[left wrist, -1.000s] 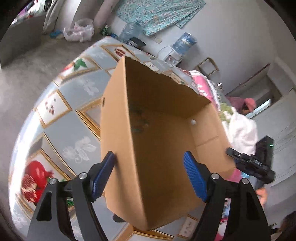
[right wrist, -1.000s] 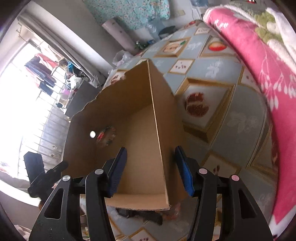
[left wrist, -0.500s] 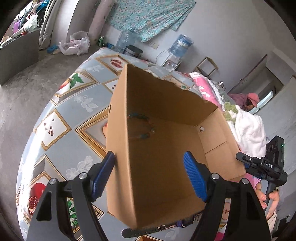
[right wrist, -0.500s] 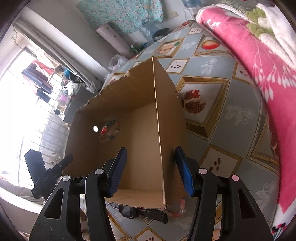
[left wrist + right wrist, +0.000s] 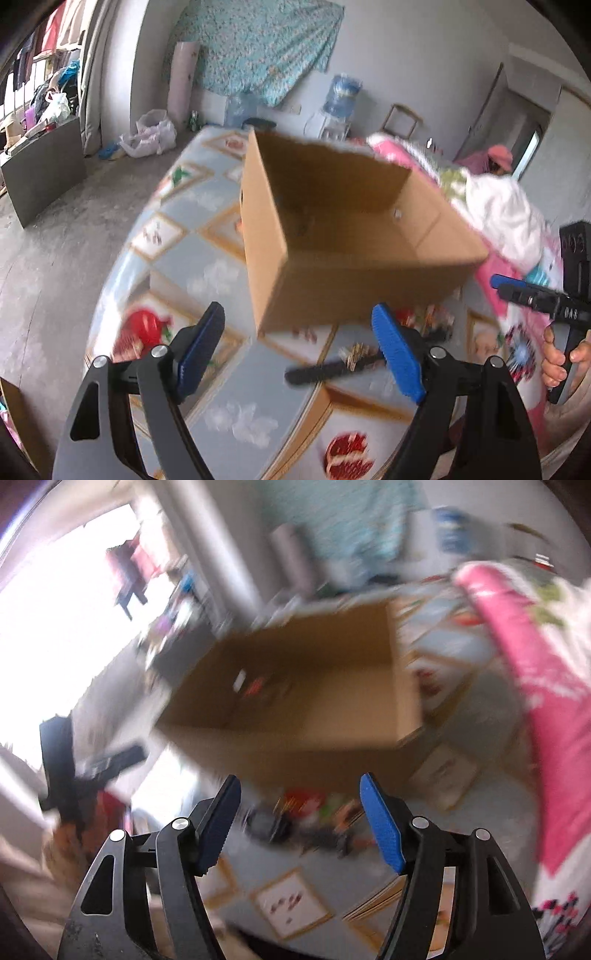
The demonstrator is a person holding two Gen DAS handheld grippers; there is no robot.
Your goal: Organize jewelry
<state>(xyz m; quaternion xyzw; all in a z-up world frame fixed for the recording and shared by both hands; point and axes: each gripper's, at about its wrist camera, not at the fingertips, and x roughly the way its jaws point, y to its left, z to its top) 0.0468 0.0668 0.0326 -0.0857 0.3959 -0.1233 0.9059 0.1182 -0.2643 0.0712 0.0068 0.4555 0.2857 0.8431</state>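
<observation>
The jaws of both grippers stood wide apart and held nothing: the left gripper and the right gripper each hovered just short of the open cardboard box, which sat on the desk with its patterned fruit cloth. Judging by the layout, the job was part done. A few small pieces, one reddish, seemed to lie inside the box, while a cluster of colourful jewelry lay on the cloth in front of it, with a dark strap-like item beside, all yet to be put away. Motion blur smeared the right wrist view badly, so the pieces could not be told apart. The box's near wall hid most of its floor.
</observation>
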